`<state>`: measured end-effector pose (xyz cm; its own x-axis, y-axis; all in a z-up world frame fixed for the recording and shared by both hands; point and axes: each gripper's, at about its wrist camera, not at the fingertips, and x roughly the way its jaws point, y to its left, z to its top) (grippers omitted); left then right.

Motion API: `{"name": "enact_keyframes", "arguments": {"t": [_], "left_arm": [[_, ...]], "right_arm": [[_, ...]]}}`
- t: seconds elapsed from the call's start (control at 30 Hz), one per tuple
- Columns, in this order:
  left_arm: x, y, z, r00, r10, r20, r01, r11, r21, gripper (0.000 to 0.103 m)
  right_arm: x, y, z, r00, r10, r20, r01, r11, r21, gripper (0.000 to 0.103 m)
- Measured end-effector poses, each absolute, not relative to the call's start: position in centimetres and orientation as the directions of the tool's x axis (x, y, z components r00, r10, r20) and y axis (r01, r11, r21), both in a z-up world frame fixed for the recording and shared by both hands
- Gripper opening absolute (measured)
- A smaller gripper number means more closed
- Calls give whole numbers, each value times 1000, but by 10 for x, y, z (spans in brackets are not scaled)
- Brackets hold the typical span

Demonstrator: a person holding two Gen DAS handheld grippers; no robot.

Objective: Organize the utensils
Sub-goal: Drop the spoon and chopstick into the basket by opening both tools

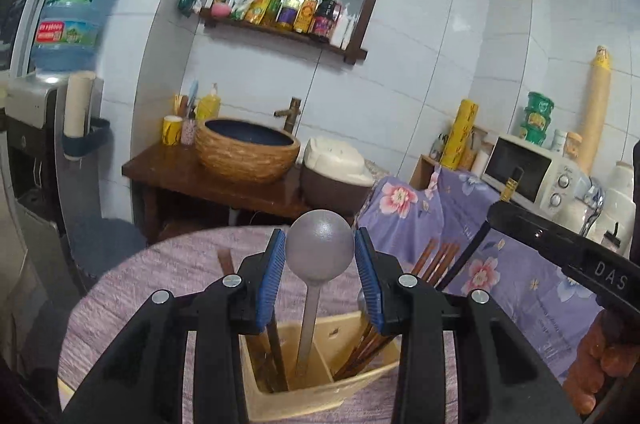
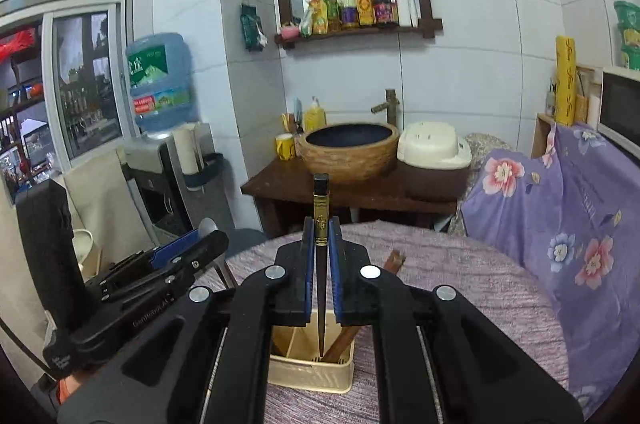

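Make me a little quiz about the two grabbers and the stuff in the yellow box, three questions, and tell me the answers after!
1. True or false: the left gripper holds a fork.
2. What does the right gripper pinch? A) a wooden spatula B) a black chopstick with a gold band C) a toothbrush
3. Fill in: the beige utensil holder stands on a table covered with a ______ cloth.

Key
1. False: its pads grip the round bowl of a grey metal spoon, handle pointing down into the holder.
2. B: the black chopstick, tip down over the holder.
3. Purple: the tablecloth.
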<state>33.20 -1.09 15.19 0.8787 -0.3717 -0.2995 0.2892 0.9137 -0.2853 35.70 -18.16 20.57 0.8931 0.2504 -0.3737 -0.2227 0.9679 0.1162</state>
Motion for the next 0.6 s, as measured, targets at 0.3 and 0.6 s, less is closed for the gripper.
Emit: {"name": "enact_keyframes", "arguments": {"t": [0.3,0.6], "left_arm": [[330,-14,95,852,-351,-389,268,930,-253,36],[331,-10,81,832,-354,-428,261,929,-261,37]], "right_arm": [[369,-179,145,860,252,-445,-212,967,139,8],[365,-180,141,879,238,-413,-205,971,123,9]]}}
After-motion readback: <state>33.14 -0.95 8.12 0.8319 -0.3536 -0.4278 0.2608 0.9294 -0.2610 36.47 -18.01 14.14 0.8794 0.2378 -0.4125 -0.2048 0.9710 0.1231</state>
